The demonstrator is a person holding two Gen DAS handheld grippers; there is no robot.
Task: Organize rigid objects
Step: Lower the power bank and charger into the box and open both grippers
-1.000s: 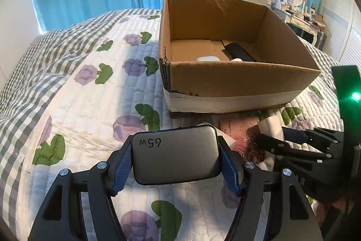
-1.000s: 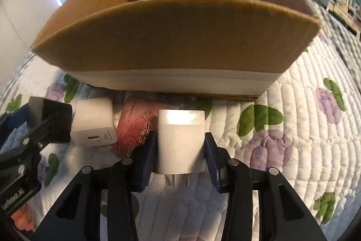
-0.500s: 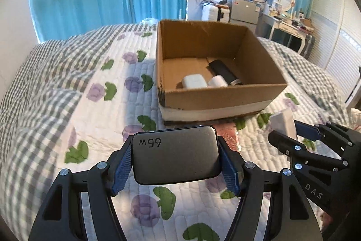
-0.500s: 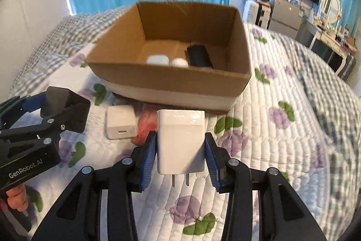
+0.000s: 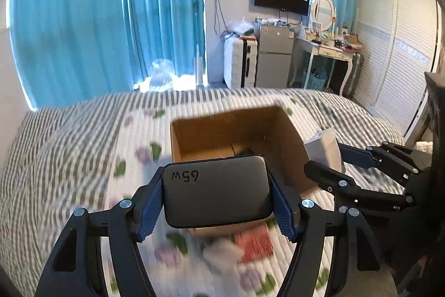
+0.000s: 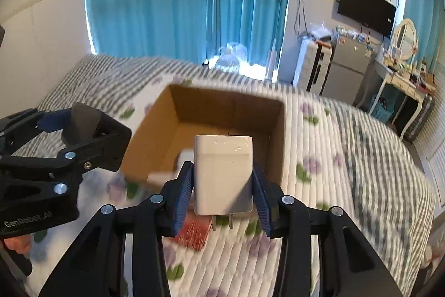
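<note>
Now both grippers have risen well above the quilt since a second ago, each loaded. My left gripper [image 5: 215, 196] stays clamped on the dark 65W charger [image 5: 217, 194]; my right gripper [image 6: 222, 181] pinches the white charger [image 6: 222, 174], prongs toward me. They hang near the cardboard box [image 6: 222, 113], so I judge dropping both inside comes next. A red card [image 5: 256, 242] and white adapter [image 5: 222, 253] lie near the box.

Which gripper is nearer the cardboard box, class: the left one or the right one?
Too close to call. The left gripper holds a black charger over the box's near left side; the right gripper holds a white charger at the near wall.
</note>
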